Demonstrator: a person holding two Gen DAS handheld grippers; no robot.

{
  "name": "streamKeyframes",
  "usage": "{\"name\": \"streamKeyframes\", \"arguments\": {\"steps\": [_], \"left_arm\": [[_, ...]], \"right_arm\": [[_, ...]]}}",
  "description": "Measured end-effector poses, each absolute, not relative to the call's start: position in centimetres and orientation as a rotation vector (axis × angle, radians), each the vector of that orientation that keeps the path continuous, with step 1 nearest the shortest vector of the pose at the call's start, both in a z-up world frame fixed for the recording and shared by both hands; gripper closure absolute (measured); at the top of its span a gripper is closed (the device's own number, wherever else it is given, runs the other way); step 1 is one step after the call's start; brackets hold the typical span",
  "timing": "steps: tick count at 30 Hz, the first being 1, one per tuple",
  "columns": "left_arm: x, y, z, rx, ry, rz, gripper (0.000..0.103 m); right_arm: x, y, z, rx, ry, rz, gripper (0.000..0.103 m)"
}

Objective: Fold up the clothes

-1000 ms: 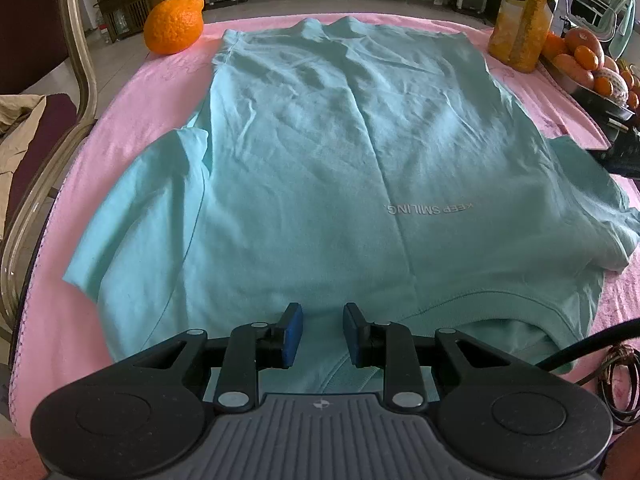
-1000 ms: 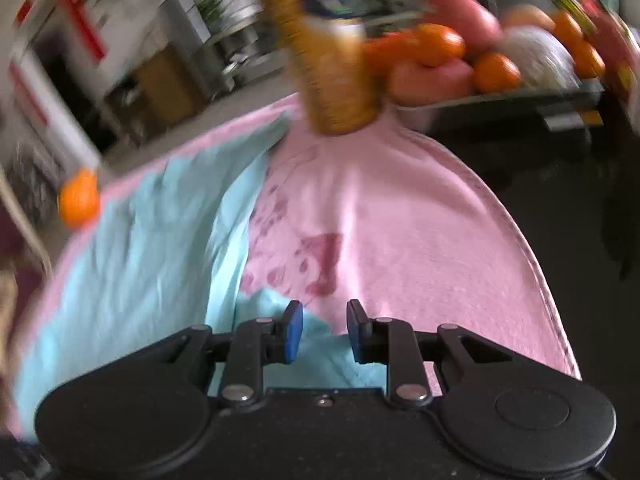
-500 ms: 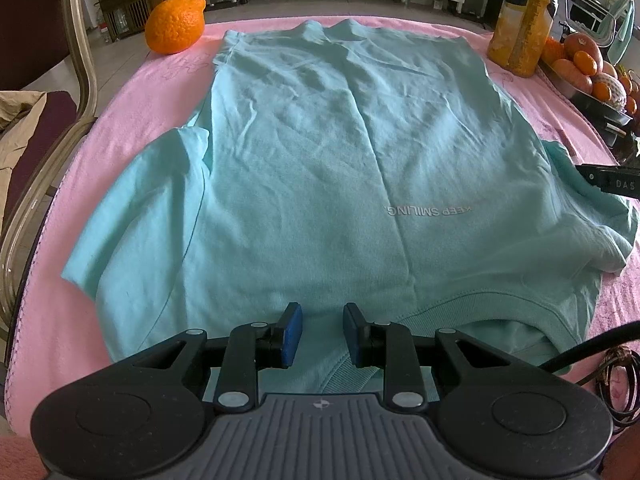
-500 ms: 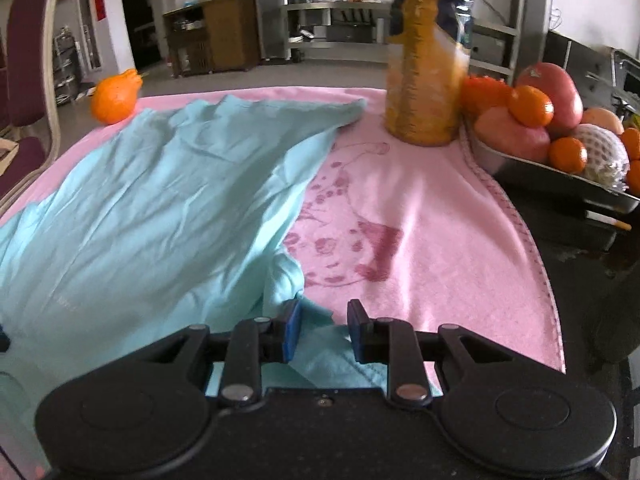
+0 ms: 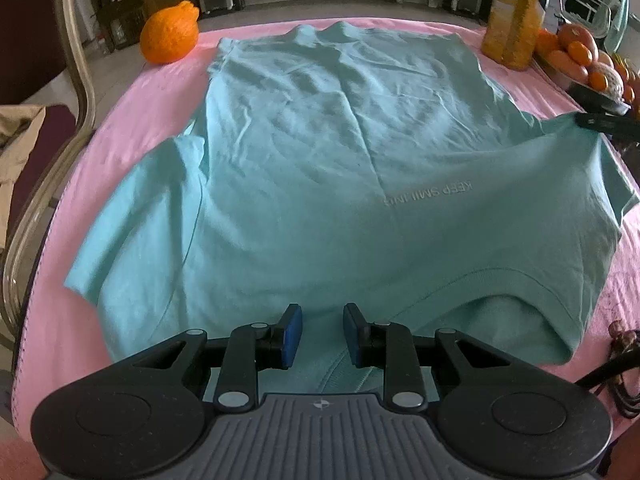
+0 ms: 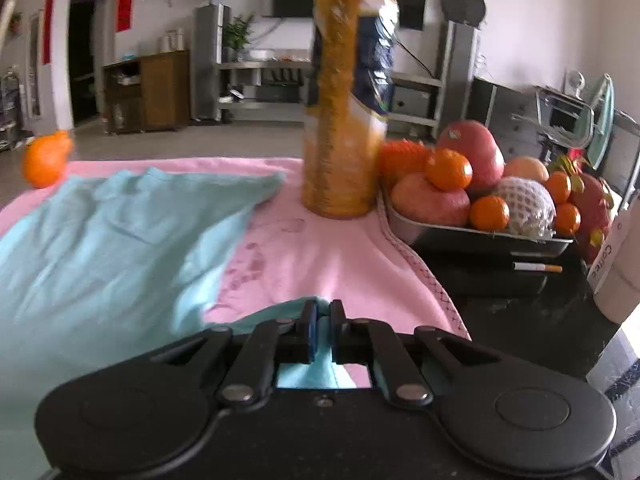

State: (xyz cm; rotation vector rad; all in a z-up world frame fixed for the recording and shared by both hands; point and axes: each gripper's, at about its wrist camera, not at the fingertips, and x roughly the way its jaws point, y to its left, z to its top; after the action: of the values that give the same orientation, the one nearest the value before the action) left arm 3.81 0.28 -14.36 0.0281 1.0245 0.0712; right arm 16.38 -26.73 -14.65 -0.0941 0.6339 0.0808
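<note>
A light teal T-shirt (image 5: 320, 168) lies spread flat on a pink towel (image 5: 136, 120), collar nearest me, with grey "KEEP SMILING" lettering upside down. My left gripper (image 5: 322, 334) hovers open just above the collar edge, nothing between its blue pads. In the right wrist view the same T-shirt (image 6: 104, 240) stretches away to the left, and my right gripper (image 6: 323, 332) is shut on the shirt's right sleeve, teal cloth pinched between the fingers. The right gripper's black tip (image 5: 600, 122) shows at the sleeve in the left wrist view.
A large orange citrus fruit (image 5: 170, 32) sits at the towel's far left corner. A tall orange bottle (image 6: 348, 112) stands at the far right, beside a metal tray (image 6: 480, 236) piled with fruit. A chair frame (image 5: 76, 80) borders the left. A white cup (image 6: 618, 264) stands at right.
The right gripper closed on the shirt's right sleeve; it was open half a second ago. The sleeve is drawn outward and flatter. The left gripper stayed open over the collar.
</note>
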Motion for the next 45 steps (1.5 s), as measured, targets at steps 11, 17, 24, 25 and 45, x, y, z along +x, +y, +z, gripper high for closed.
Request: {"name": "streamKeyframes", "arguments": {"steps": [11,17,24,25,45], "left_arm": [[2.3,1.2,-13.1,0.006,1.004,0.06,0.077],[-0.4,2.0,-10.3,-0.023,0.96,0.004,0.077],[-2.3,2.5,-9.8,-0.029,0.986,-0.002,0.077],[-2.3,2.5,-10.1,-0.031,0.996,0.001,0.077],[-4.6,10.1,-12.1,-0.376,1.006,0.115,0.071]], "right_arm": [[13.8,-33.0,-12.4,0.336,0.704,-0.027,0.063],[7.3,-39.4,-12.7,0.912,0.698,0.007,0.049],[8.0,-39.1,-15.8,0.95,0.868,-0.055,0.062],[8.5,-38.9,-16.3,0.963,0.887,-0.041,0.062],[4.0,-35.1,-15.3,0.836,0.9,-0.024,0.067]]}}
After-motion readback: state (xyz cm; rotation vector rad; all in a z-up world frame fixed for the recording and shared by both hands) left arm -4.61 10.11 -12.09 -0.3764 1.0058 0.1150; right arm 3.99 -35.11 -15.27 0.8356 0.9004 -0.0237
